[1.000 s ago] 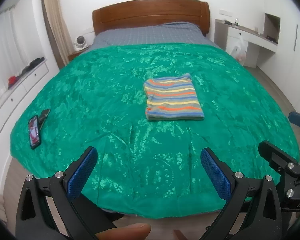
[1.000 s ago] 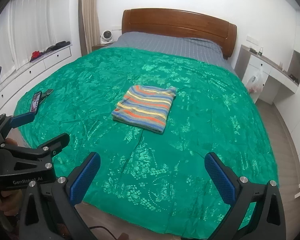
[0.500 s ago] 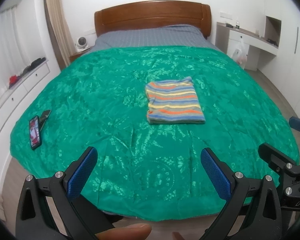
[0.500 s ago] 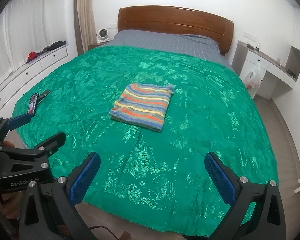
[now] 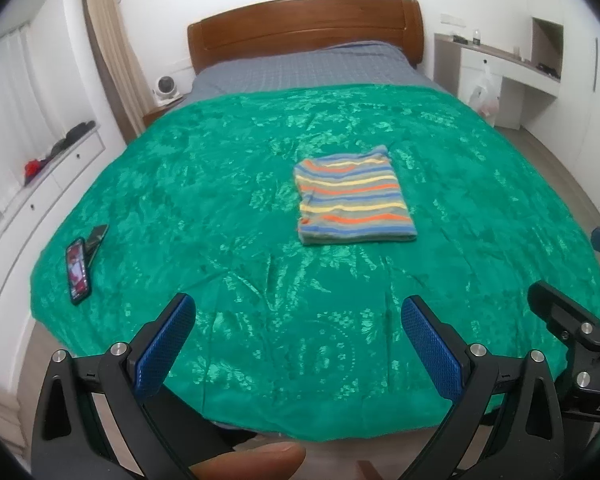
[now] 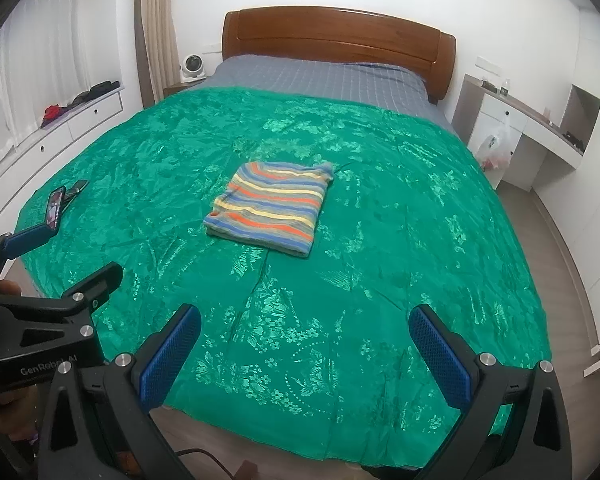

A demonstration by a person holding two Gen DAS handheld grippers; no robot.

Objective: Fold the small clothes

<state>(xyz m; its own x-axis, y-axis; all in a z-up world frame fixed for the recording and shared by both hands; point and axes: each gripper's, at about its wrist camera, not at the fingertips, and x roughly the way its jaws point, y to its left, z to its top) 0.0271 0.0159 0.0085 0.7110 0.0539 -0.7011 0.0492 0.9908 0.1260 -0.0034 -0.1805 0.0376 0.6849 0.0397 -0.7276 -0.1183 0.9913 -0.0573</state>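
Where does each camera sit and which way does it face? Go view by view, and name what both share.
Left wrist: sits on the left gripper beyond the foot of the bed, facing the headboard; its open blue fingers, a fingertip at the bottom edge and part of the right gripper show.
Right wrist: sits on the right gripper, same direction, slightly from the right; its open fingers and the left gripper show.
Shared: folded striped garment, green bedspread, phone.

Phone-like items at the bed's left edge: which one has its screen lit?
The nearer phone, showing a reddish lit screen; the darker device just beyond it shows no lit screen.
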